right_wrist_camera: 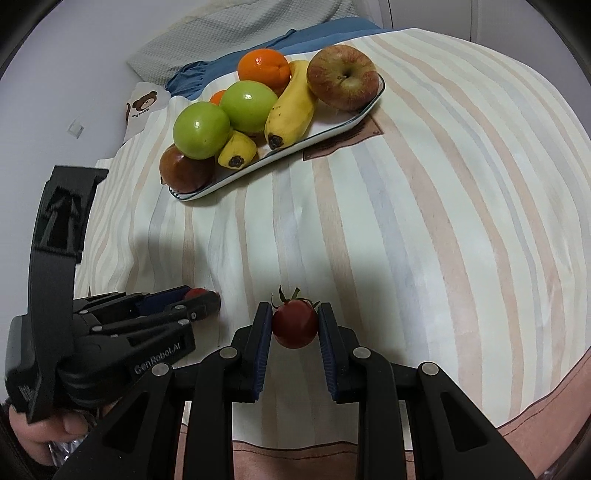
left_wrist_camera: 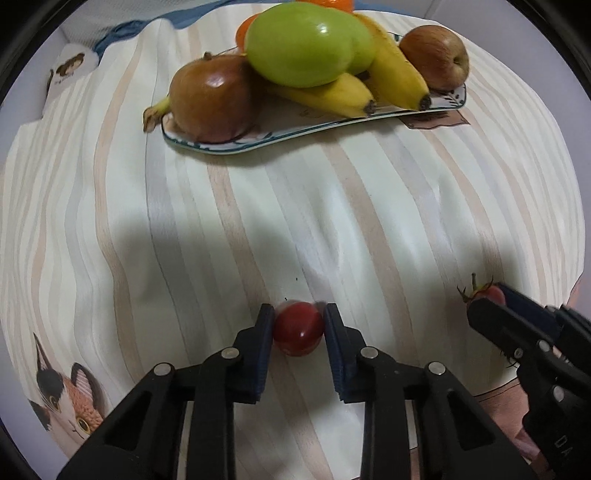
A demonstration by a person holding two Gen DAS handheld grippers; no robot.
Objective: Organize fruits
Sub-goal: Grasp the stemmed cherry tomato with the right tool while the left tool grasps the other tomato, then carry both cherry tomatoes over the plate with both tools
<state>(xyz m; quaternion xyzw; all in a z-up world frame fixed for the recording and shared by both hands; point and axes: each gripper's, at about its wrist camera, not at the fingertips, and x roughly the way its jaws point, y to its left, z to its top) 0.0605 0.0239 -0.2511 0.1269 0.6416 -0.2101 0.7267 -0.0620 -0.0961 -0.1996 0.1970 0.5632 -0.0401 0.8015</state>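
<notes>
My left gripper (left_wrist_camera: 297, 314) points down at the striped cloth, shut on a smooth red cherry tomato (left_wrist_camera: 297, 332) that rests on the cloth. My right gripper (right_wrist_camera: 294, 314) is shut on a second cherry tomato (right_wrist_camera: 295, 326) with a green stem. In the left wrist view the right gripper (left_wrist_camera: 487, 301) and its stemmed tomato (left_wrist_camera: 491, 293) sit at the right edge. In the right wrist view the left gripper (right_wrist_camera: 201, 297) lies to the left. Beyond both, a long white plate (right_wrist_camera: 332, 129) carries green apples (right_wrist_camera: 201, 129), bananas (right_wrist_camera: 291, 107), a red apple (right_wrist_camera: 341, 77) and an orange (right_wrist_camera: 263, 66).
A striped cloth (left_wrist_camera: 332, 206) covers the surface, wrinkled in the middle, with a cat print (left_wrist_camera: 66, 398) at the near left. A bear-print item (right_wrist_camera: 142, 107), blue fabric (right_wrist_camera: 310, 35) and a grey towel (right_wrist_camera: 236, 33) lie behind the plate. A hand (right_wrist_camera: 48, 432) holds the left gripper.
</notes>
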